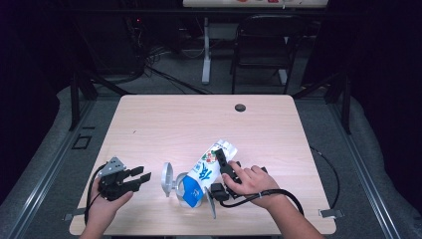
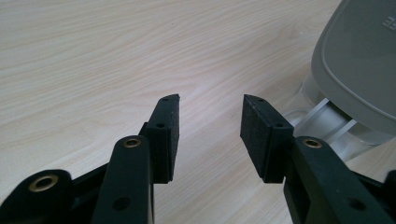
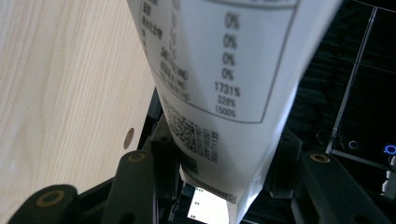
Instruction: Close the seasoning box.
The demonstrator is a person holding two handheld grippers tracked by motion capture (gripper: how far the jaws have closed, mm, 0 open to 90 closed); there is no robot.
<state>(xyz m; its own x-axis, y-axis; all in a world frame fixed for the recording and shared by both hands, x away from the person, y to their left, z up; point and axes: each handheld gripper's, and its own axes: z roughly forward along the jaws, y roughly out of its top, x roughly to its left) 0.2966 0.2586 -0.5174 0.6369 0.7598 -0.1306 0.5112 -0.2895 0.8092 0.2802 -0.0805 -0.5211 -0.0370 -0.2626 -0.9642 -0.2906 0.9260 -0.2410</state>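
Note:
A white and blue printed pouch lies slanted near the table's front. Its blue lower end rests in a clear container whose grey lid stands open to the left. My right gripper is shut on the pouch's upper part. In the right gripper view both pads press the white printed pouch between the jaws of that gripper. My left gripper rests on the table left of the lid, open with nothing between its fingers. In the left gripper view its jaws frame bare wood, with the grey lid at the right.
The light wooden table has a black round grommet at its far side. A black chair and a desk leg stand beyond the table. Cables trail from both grippers at the front edge.

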